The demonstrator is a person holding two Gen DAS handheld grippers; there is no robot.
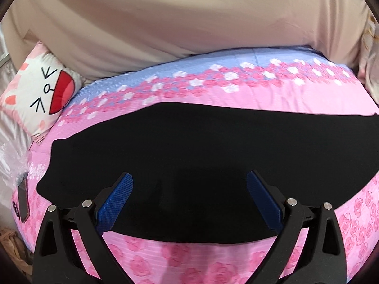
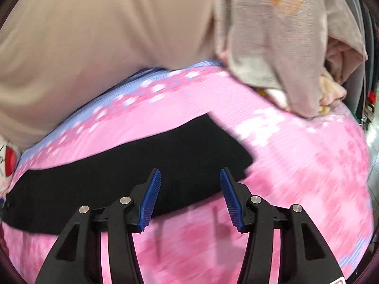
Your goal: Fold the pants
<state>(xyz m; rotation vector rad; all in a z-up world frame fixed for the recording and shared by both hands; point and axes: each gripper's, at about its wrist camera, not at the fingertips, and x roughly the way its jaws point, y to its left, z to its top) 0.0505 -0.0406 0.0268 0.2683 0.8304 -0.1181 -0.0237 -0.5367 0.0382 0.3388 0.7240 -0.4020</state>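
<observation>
The black pants (image 1: 189,146) lie flat as a long strip across the pink flowered bedspread (image 1: 213,260). My left gripper (image 1: 189,179) is open and empty, its blue pads spread wide just above the middle of the pants. In the right wrist view the pants (image 2: 146,165) run from the left edge to a squared end at the centre. My right gripper (image 2: 190,174) is open and empty, hovering over the near edge of that right end. The right view is motion-blurred.
A person in a beige top (image 1: 177,19) stands at the far side of the bed. A white cat-face pillow (image 1: 40,92) lies at the left. A phone (image 1: 22,198) lies at the left bed edge. A heap of pale cloth (image 2: 284,42) sits at the far right.
</observation>
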